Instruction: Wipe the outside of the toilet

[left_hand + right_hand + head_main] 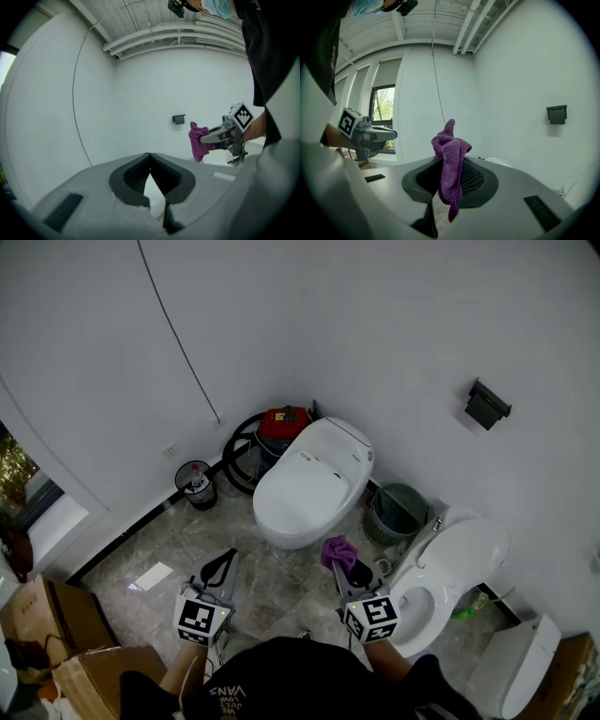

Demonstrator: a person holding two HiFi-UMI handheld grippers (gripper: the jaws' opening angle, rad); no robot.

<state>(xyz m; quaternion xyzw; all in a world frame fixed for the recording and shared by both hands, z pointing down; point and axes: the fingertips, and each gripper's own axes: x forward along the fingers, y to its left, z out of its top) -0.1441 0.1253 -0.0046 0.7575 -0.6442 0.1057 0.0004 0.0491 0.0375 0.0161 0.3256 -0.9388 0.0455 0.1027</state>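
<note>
The right gripper (450, 165) is clenching a crumpled purple microfibre cloth (451, 152) between its dark ribbed pads. One bunch of the cloth is standing up above the jaws and a longer tail is hanging down below them. The left gripper (150, 156) is pinched together at its tips, with nothing between them. It is hovering at the lower left of centre in the head view, apart from the right gripper and level with it.

In the head view the cloth is sitting just below the front edge of a white one-piece toilet with its lid down (314, 484), which is occupying the middle of the frame. The cloth is near that toilet but not touching it. To the lower right, a second white toilet with its lid raised (452, 570) is showing its open bowl, close beside the right gripper.

Between the two toilets a grey-green slatted plastic basket (399, 512) is standing on the grey marbled tile floor (164, 554). Behind the closed toilet, in the corner, what appears to be a red machine with a coiled black hose (284, 424) is resting against the wall. A small round black bin (196, 486) is standing to its left. A black wall-mounted holder (487, 404) is hanging at the upper right, and brown cardboard boxes (56, 620) are sitting at the lower left.
</note>
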